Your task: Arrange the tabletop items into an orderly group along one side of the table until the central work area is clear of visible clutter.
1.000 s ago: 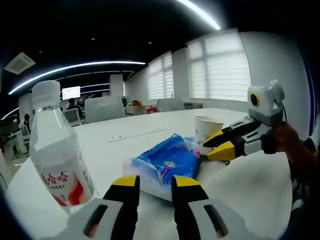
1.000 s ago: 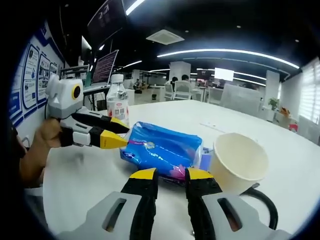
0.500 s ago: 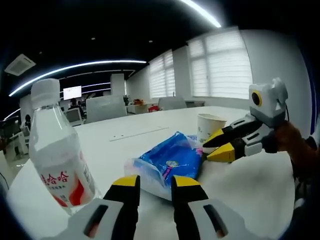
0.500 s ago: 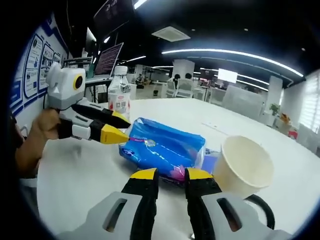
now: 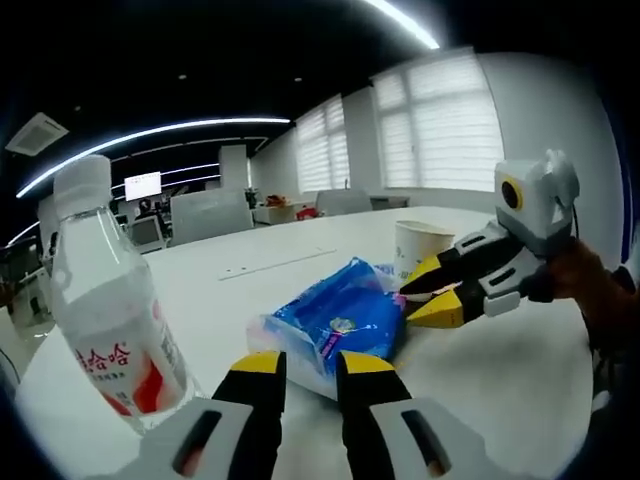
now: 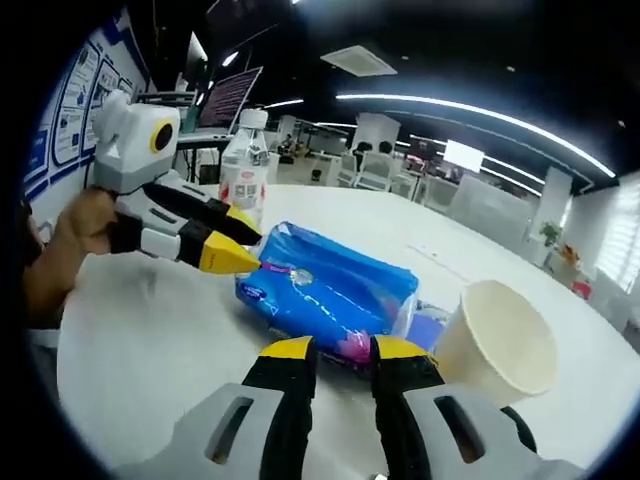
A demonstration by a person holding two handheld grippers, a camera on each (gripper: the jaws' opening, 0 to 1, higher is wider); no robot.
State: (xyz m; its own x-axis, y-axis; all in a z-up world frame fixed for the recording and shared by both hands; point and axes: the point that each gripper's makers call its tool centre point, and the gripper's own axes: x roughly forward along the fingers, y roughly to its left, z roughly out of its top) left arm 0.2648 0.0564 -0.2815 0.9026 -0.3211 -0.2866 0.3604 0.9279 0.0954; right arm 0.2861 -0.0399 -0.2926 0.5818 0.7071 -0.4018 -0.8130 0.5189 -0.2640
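Observation:
A blue tissue pack (image 5: pixel 338 318) lies flat on the white table (image 5: pixel 500 370). My left gripper (image 5: pixel 300 362) is open just short of its near edge, with nothing between the jaws. A clear water bottle (image 5: pixel 108 312) with a red label stands upright to its left. A paper cup (image 5: pixel 417 251) stands behind the pack. My right gripper (image 5: pixel 428 292) comes in from the right, open, its tips at the pack's end. In the right gripper view the right gripper (image 6: pixel 342 351) is open at the pack (image 6: pixel 325 290), with the cup (image 6: pixel 496 338) at right, the bottle (image 6: pixel 243 181) behind and the left gripper (image 6: pixel 232 241) on the left.
A small purple-blue packet (image 6: pixel 427 325) peeks out between the pack and the cup. A dark cable (image 6: pixel 522 432) curls at the lower right. Office chairs and desks (image 5: pixel 205 215) stand beyond the table's far edge. A hand (image 6: pixel 70 250) holds the left gripper.
Both cameras have shifted slightly. The two grippers have edged a little closer to the blue pack from opposite ends. The pack, bottle and cup have not moved.

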